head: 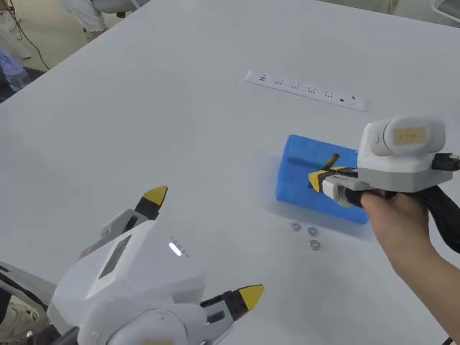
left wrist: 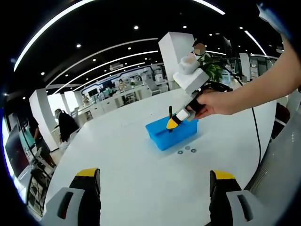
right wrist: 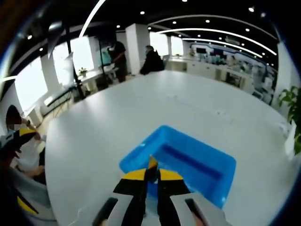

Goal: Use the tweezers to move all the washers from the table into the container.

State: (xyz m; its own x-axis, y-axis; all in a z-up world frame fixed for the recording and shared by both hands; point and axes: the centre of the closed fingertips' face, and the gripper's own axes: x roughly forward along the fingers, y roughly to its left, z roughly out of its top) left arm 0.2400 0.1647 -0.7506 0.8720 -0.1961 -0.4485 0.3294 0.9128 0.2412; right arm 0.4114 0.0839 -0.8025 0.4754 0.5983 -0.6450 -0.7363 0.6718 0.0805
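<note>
We held our right tool (head: 316,180) clamped on the tweezers (head: 330,161) above the blue container (head: 300,152), probably so anything gripped would fall inside; three washers (head: 312,231) lay on the worktop (head: 180,108) just beside it, our left tool (head: 203,244) hovering well clear, jaws apart
</note>
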